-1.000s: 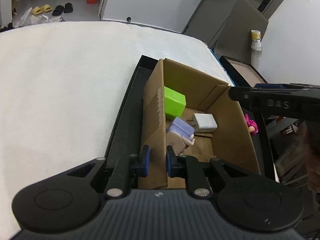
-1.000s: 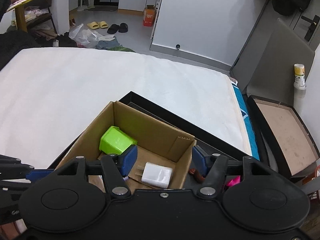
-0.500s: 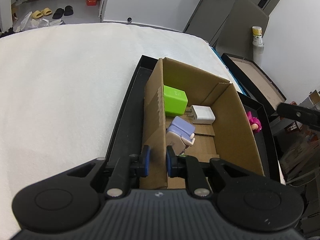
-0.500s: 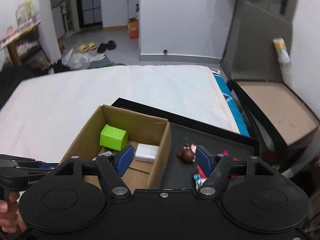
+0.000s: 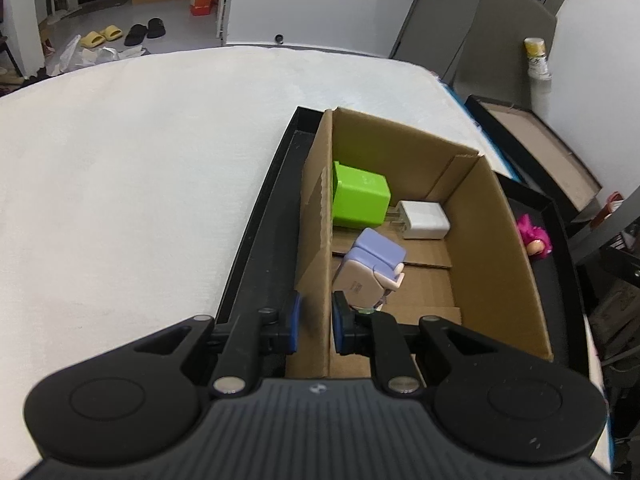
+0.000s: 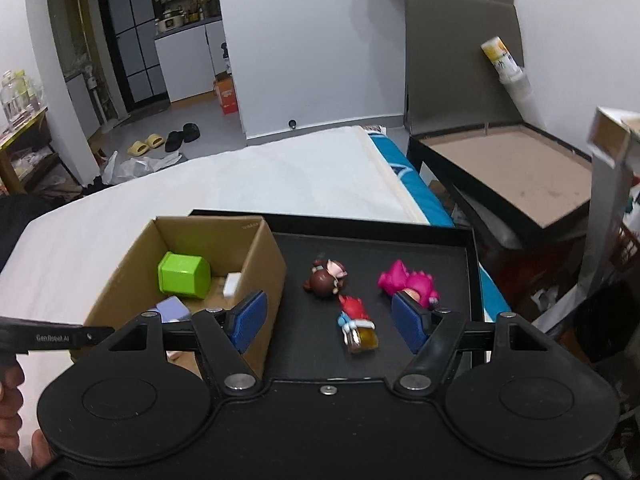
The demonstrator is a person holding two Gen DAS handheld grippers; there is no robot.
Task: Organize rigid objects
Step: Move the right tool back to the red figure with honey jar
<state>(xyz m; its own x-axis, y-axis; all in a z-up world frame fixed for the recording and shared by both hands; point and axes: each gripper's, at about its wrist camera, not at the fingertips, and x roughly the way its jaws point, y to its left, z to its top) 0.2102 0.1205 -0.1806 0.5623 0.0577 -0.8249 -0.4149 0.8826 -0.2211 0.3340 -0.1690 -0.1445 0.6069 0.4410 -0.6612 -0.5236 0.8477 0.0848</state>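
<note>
A cardboard box (image 5: 496, 240) (image 6: 264, 248) stands in a black tray (image 5: 260, 224) (image 6: 400, 240). It holds a green charger (image 5: 360, 200) (image 6: 182, 274), a white charger (image 5: 424, 220) (image 6: 231, 283) and a lilac charger (image 5: 372, 268) (image 6: 172, 308). My left gripper (image 5: 315, 322) is shut on the box's left wall. My right gripper (image 6: 326, 316) is open and empty above three figurines on the tray: brown (image 6: 326, 278), pink (image 6: 408, 284) (image 5: 534, 236), and red-and-blue (image 6: 356, 320).
The tray lies on a white bed (image 5: 140, 160) (image 6: 240, 184). An open black box with a brown floor (image 6: 508, 168) stands to the right, a white tube (image 6: 508, 68) against the wall behind it. Clutter fills the right side.
My right gripper has swung right, off the cardboard box and over the figurines on the tray. My left gripper stays clamped on the box wall.
</note>
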